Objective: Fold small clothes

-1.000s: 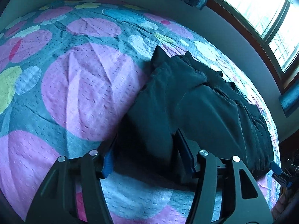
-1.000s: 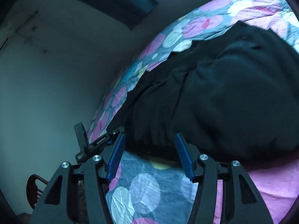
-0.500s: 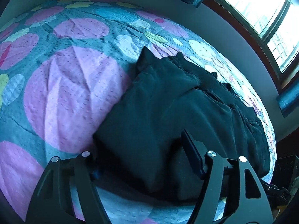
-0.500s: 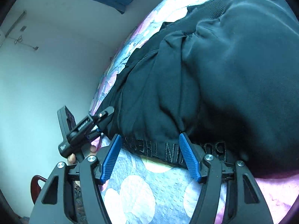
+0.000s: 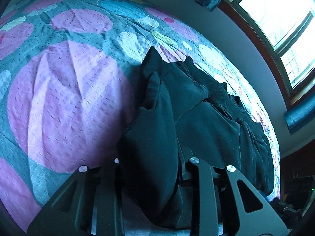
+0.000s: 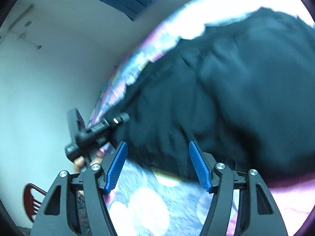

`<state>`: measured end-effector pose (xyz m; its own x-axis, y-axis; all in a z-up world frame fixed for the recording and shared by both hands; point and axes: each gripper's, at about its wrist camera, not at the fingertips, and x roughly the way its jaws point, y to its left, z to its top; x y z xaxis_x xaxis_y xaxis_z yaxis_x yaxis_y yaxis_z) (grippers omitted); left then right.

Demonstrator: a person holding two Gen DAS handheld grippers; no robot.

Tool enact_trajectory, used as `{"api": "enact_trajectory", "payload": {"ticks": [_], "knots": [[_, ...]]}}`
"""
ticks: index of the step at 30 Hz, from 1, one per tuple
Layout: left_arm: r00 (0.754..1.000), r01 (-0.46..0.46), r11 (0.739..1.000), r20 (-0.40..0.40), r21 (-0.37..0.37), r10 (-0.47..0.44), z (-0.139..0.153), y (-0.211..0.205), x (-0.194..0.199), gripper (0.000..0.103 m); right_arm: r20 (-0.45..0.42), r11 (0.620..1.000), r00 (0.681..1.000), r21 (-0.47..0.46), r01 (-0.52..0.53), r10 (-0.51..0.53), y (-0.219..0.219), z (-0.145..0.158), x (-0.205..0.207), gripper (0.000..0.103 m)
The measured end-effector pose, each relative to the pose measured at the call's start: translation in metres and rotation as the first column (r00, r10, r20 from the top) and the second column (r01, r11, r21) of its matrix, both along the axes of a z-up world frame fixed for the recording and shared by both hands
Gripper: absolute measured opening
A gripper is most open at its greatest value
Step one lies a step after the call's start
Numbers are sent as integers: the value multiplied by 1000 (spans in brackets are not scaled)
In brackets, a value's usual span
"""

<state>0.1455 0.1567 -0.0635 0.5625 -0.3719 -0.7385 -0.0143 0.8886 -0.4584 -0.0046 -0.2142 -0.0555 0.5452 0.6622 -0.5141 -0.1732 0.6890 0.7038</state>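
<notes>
A dark garment [image 5: 206, 122] lies bunched on a bed with a pink and teal spotted cover [image 5: 65, 98]. My left gripper [image 5: 151, 169] is shut on the garment's near corner, and a fold of cloth is lifted between its fingers and hides the pads. In the right wrist view the same garment [image 6: 226, 90] fills the upper right. My right gripper [image 6: 159, 165] is open with blue pads, just short of the garment's near hem, holding nothing. The left gripper [image 6: 116, 122] shows at mid left, at the garment's edge.
A bright window [image 5: 279, 19] with dark curtains is behind the bed on the right. A pale wall [image 6: 49, 68] stands beyond the bed's edge. A red chair [image 6: 31, 200] is at the lower left, off the bed.
My left gripper has closed on the garment's corner and raised a fold of it. My right gripper has drawn back slightly from the hem, still open; its view is blurred by motion.
</notes>
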Motion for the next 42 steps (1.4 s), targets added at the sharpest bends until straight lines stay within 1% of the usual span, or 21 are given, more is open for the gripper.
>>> {"api": "enact_trajectory", "payload": {"ticks": [2,4,6,7,8,9,10,11,13,15,19,21,23,24,25,26,28,30,34,38,42], "knots": [[1000,1,1000,1,16,-1,-1,-2,0,27,28,1000,1000,-24,-12,12,3,14,11,65],[1000,1,1000,7,23,-1,0,-3,0,27,22,999,1000,-37,10,-9,2,15,33,65],[1000,2,1000,7,27,-2,-1,-3,0,28,2,998,999,-51,46,-46,0,8,57,65],[1000,3,1000,8,29,-3,-1,-3,0,28,-24,996,998,-68,57,-59,0,-1,72,66],[1000,3,1000,9,31,-3,-1,-3,0,28,-79,997,996,-69,41,-46,2,-15,87,68],[1000,4,999,9,42,-5,-1,-4,0,28,-128,999,991,-37,30,-35,2,-33,99,68],[1000,6,998,2,56,-6,-2,-5,1,28,-114,999,992,8,48,-47,-1,-39,102,68],[1000,7,998,3,61,-7,-3,-6,2,28,-107,998,993,30,49,-46,-4,-37,103,68],[1000,13,997,23,70,-14,1,-7,2,28,-103,998,994,37,42,-38,-6,-28,99,68],[1000,18,997,17,79,-19,2,-9,4,27,-99,998,993,1,59,-58,-6,-18,84,68],[999,20,997,27,78,-22,4,-7,2,26,-56,998,997,-33,55,-57,-1,-6,35,68],[999,25,994,41,106,-29,9,-10,-1,25,-47,999,999,-40,18,-20,4,-11,14,70],[997,28,990,61,140,-37,15,-15,-2,23,-78,998,997,-54,-27,23,10,-33,8,72],[997,29,986,73,163,-41,18,-19,-4,23,-31,997,999,-59,-39,37,10,-39,7,72],[995,28,981,87,190,-46,23,-23,-6,22,-1,998,999,-45,-50,50,8,-41,7,72],[993,27,975,103,221,-51,30,-28,-8,21,-6,999,999,2,-50,50,2,-43,10,72],[990,26,969,127,246,-59,42,-35,-11,20,-29,997,999,65,-44,46,-7,-45,15,72],[984,38,968,159,249,-79,60,-43,-16,20,-23,997,998,57,-52,54,-6,-47,16,72],[969,57,954,213,294,-124,93,-72,-24,18,21,999,999,6,-49,49,3,-43,15,72],[948,86,935,261,343,-183,122,-114,-37,17,-12,994,999,108,-30,31,-9,-45,16,72],[928,126,920,284,371,-242,139,-162,-48,17,-40,982,999,187,1,7,-37,-47,7,72]]}}
